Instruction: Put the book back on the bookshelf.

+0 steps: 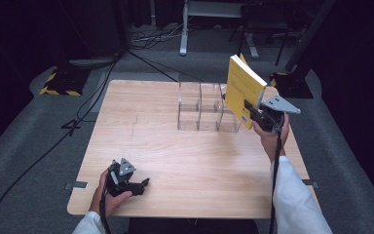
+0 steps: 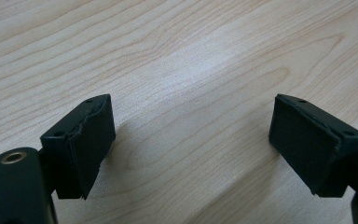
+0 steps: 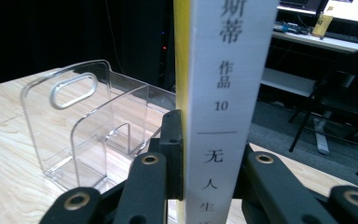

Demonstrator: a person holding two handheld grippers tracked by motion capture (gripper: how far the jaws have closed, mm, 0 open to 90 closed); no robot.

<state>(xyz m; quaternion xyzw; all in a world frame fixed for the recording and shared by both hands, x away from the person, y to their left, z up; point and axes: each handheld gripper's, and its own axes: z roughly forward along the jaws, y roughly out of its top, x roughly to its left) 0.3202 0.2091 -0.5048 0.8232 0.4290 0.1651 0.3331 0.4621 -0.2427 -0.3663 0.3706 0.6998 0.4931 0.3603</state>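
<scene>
My right gripper [image 1: 251, 110] is shut on a yellow book [image 1: 242, 90] and holds it upright in the air, just right of a clear acrylic file rack [image 1: 202, 108] on the wooden table [image 1: 185, 161]. In the right gripper view the book's white spine [image 3: 228, 93] with printed characters stands between the black jaws, and the rack [image 3: 81, 126] with its dividers lies behind to the left. My left gripper [image 1: 146, 183] rests low near the table's front left edge, open, its two pads [image 2: 88, 140] far apart over bare wood with nothing between them.
The rack has several upright slots and stands at the table's far middle. Beyond the table lie cables [image 1: 102, 83], a yellow-black striped stand base [image 1: 61, 83] at the left and dark stand legs [image 1: 292, 73] at the right.
</scene>
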